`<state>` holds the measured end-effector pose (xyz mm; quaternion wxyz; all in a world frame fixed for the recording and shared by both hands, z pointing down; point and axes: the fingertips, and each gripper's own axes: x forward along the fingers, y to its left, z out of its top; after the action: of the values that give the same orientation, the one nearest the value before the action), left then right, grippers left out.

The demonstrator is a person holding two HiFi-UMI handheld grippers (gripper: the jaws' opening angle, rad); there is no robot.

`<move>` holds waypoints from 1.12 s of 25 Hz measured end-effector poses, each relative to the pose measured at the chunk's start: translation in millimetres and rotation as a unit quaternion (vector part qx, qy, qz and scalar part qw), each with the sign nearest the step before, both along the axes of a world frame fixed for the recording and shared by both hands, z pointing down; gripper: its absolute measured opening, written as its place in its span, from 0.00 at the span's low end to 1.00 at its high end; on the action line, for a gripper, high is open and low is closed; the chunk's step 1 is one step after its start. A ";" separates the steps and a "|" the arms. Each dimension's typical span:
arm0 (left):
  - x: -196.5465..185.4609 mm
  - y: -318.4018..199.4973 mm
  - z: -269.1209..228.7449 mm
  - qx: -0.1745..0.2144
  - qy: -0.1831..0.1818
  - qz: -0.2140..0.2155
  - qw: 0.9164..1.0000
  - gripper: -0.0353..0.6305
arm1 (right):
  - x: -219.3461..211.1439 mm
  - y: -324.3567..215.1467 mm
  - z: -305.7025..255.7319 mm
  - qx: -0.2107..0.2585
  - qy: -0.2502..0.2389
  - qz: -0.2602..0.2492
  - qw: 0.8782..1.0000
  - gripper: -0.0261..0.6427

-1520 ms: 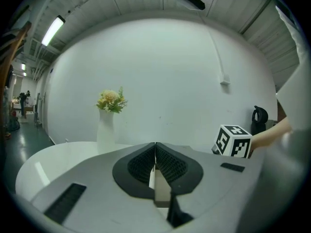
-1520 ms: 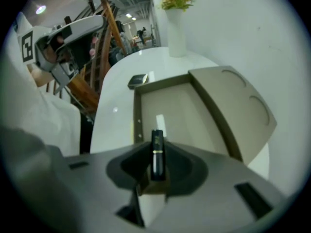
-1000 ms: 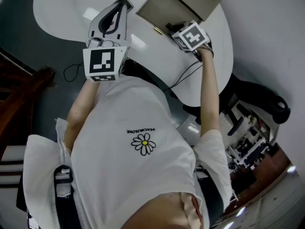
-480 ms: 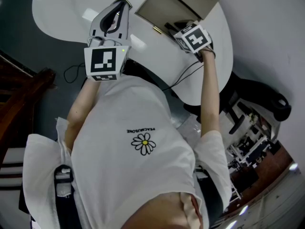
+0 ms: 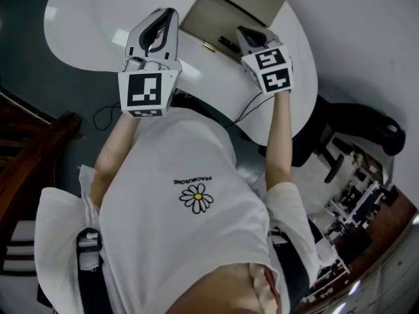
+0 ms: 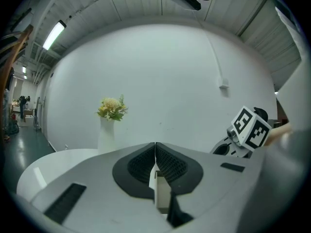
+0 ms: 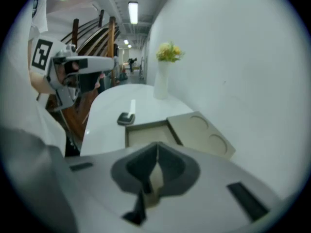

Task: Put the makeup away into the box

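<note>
Beige box (image 7: 146,132) uncovered; left tongs (image 6: 155,145) closed, empty; right tongs (image 7: 156,148) just closed, empty.

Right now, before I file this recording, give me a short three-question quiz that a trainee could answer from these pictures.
1. True or false: the box stands open, with its lid lying flat beside it.
2. What holds the flowers? A) a white vase B) a glass bowl C) the box
3. Fill in: the left gripper has its jaws ____.

Key: 1 true. 2 A. 3 shut.
</note>
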<state>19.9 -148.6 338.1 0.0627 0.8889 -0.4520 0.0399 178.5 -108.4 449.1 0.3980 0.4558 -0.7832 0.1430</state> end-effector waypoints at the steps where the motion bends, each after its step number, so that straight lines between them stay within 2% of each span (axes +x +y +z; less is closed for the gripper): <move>1: 3.2 1.0 -3.3 0.004 0.001 0.005 1.000 0.09 | 1.2 1.9 -11.6 0.024 -0.013 0.022 0.999 0.09; 3: 9.1 3.7 -8.1 0.009 0.003 0.016 1.000 0.09 | 3.4 9.3 -31.9 0.067 -0.046 0.071 0.994 0.08; 5: 15.2 7.3 -11.0 0.013 0.005 0.026 1.000 0.09 | 3.0 20.2 -48.4 0.108 -0.091 0.117 0.983 0.08; 9: 30.4 17.3 -14.6 0.017 0.011 0.047 0.999 0.09 | 2.8 48.0 -74.5 0.188 -0.175 0.192 0.947 0.08; 11: 34.9 20.8 -16.2 0.019 0.014 0.055 0.998 0.09 | 4.7 60.7 -80.8 0.214 -0.193 0.221 0.932 0.08; 14: 35.2 21.1 -16.2 0.022 0.014 0.054 0.998 0.09 | 7.0 72.6 -83.7 0.233 -0.206 0.250 0.917 0.08; 16: 33.3 20.1 -16.4 0.024 0.011 0.051 0.998 0.09 | 7.5 77.1 -83.7 0.236 -0.211 0.258 0.913 0.08; 25: 13.9 14.4 -16.1 0.027 0.011 0.022 0.999 0.09 | 4.8 78.0 -82.6 0.253 -0.196 0.253 0.913 0.08; 28: 6.8 12.4 -14.2 0.025 0.011 0.012 1.000 0.09 | 1.7 73.3 -85.8 0.252 -0.213 0.254 0.909 0.08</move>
<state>26.7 -136.2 323.9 0.0455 0.8958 -0.4418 0.0193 180.2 -35.1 363.2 0.0439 0.6833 -0.7169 0.1312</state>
